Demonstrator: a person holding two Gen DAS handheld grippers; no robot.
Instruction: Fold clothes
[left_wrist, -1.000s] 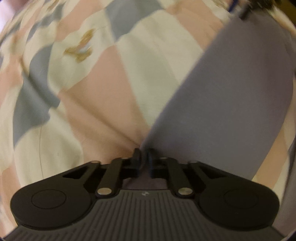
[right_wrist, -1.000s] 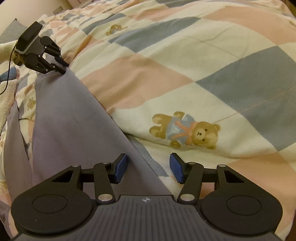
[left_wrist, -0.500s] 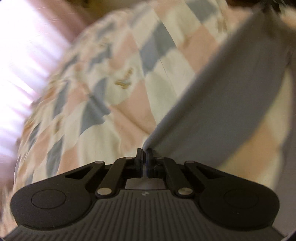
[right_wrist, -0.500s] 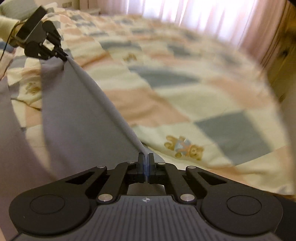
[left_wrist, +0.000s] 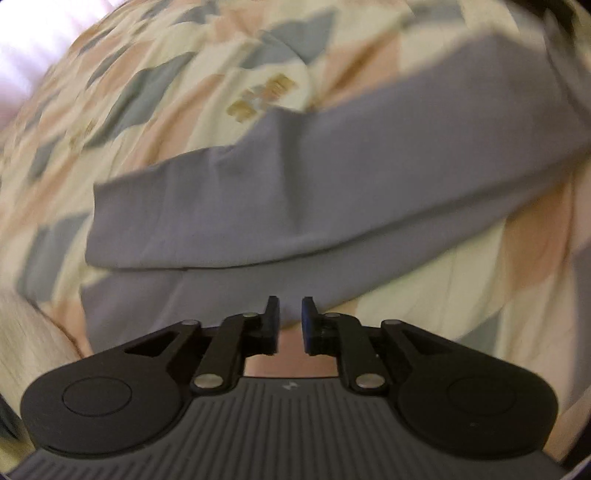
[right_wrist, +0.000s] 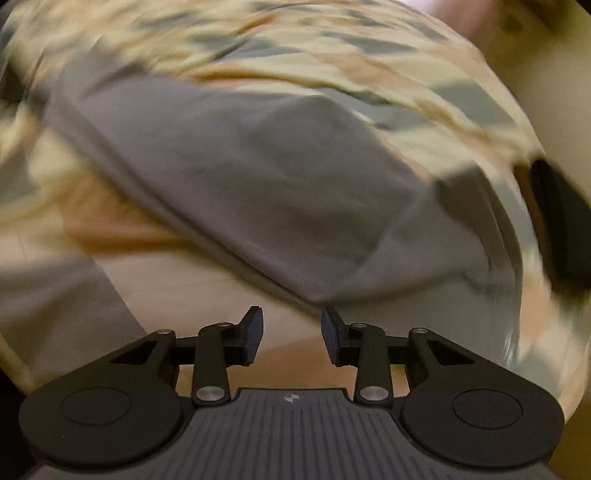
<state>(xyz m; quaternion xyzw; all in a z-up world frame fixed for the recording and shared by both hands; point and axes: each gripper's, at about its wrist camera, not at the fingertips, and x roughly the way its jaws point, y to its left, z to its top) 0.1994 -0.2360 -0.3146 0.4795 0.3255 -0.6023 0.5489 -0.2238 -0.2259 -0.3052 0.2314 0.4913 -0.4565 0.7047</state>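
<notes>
- The plain grey-lilac cloth garment (left_wrist: 295, 192) lies on the bed, spread over a checked quilt (left_wrist: 155, 92) of cream, pink and slate-blue patches (with small brown bear prints).
- It is doubled: one long layer sits over another, the folded edge facing the left tool (left_wrist: 290, 323), with a shallow crease across the top layer.
- Left tool: fingers slightly apart, gripping nothing, just short of the lower layer.
- Right tool (right_wrist: 291, 336): fingers wider apart and empty, near the garment's corner (right_wrist: 314, 291); this view is motion-blurred.
</notes>
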